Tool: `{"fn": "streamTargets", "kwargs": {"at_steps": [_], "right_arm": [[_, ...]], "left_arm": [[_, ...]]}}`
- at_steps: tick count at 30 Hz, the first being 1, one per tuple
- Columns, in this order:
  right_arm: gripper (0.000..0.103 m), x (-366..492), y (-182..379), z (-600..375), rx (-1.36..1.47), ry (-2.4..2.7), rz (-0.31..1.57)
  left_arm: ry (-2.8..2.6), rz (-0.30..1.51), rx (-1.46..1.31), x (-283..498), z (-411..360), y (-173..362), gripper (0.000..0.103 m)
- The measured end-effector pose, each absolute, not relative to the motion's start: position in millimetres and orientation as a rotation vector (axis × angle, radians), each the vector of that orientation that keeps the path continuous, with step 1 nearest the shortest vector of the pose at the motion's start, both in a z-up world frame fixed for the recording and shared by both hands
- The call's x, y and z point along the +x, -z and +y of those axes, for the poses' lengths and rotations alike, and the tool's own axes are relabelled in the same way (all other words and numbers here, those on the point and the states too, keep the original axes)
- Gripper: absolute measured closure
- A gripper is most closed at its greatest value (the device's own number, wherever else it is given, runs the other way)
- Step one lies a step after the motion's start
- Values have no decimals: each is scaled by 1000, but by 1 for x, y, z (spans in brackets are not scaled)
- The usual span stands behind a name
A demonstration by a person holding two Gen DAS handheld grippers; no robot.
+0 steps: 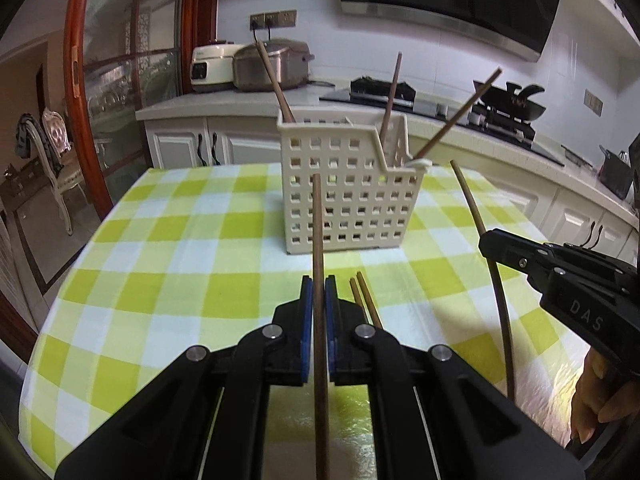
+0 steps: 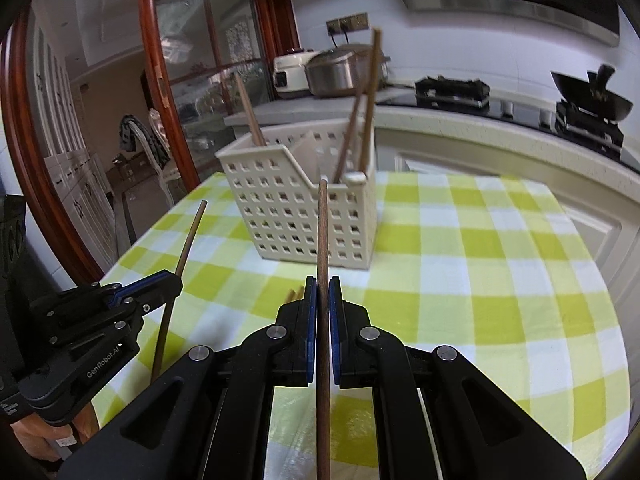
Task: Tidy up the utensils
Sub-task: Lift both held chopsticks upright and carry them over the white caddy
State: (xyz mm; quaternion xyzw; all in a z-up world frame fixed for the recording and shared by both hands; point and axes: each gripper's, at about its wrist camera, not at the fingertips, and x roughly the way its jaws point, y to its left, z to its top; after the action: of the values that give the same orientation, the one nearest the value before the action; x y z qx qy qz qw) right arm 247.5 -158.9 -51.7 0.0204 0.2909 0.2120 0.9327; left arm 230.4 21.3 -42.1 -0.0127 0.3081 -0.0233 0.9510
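Left gripper [image 1: 319, 292], black with blue pads, is clamped on a dark brown wooden chopstick [image 1: 318, 240] that runs up between its jaws, tip aimed at the cream perforated plastic basket [image 1: 340, 196] standing on the green-and-white checked tablecloth [image 1: 160, 248]. To its right in the left wrist view, the right gripper [image 1: 490, 242] pinches a second brown chopstick [image 1: 486, 248], which looks bowed by the lens. Three more chopsticks lean inside the basket, and two lie side by side on the cloth just beside the left pads, so seven sticks show altogether

From the right wrist view, the right gripper [image 2: 323, 300] is closed on its own chopstick [image 2: 322, 240], the stick rising straight between the blue pads toward the basket [image 2: 304, 216]. The left gripper [image 2: 166, 286] sits off to the left, holding its stick [image 2: 188, 240] tilted. Three chopsticks stand in the basket here as well; the ends of the loose pair only peek out beside the left pad

Judging the step as carrying both sticks to the basket, it should go best by raising each tip clear above the rim, lowering one stick at a time, and keeping the grippers apart so the sticks do not cross or knock the light basket over
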Motion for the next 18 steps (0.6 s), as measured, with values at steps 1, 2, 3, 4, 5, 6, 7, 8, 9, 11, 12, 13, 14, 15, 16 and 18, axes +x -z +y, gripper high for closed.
{"fn": "streamTargets", "kwargs": {"at_steps": [1,2,3,4,5,6,7,8,9,11,12,13,14,15,16,18], "right_arm": [[96,247,50,-158,41,-436,589],[96,245,47,-157,40,-439,583],[96,244,45,-156,39,-440,578],[96,243,44,-156,39,-440,573],[96,242,42,-155,40,-440,569],[96,241,41,-155,40,-440,565],[96,239,40,-154,40,-441,563],[96,238,39,-154,40,-441,560],[96,237,37,-154,40,-440,555],[96,234,35,-154,41,-441,547],[96,232,34,-154,41,-440,543],[96,230,32,-153,40,-440,536],[96,228,31,-153,39,-440,530],[96,227,30,-153,38,-440,527],[96,225,29,-152,36,-440,523],[96,223,27,-152,35,-438,517]], "left_arm": [[46,619,-27,229,22,40,97],[44,609,-29,226,24,38,97],[43,603,-28,224,24,36,97],[41,595,-28,222,25,34,97],[40,590,-29,221,25,33,97],[40,583,-30,219,26,31,97],[40,578,-31,217,27,30,97],[40,573,-32,215,27,29,97],[40,567,-33,214,28,28,97],[39,555,-32,210,28,26,97],[38,548,-31,207,29,24,97],[38,543,-30,206,29,23,97],[38,536,-30,204,29,21,97],[38,530,-31,203,29,20,97],[38,525,-30,201,29,18,97],[37,521,-28,199,29,16,97]]}}
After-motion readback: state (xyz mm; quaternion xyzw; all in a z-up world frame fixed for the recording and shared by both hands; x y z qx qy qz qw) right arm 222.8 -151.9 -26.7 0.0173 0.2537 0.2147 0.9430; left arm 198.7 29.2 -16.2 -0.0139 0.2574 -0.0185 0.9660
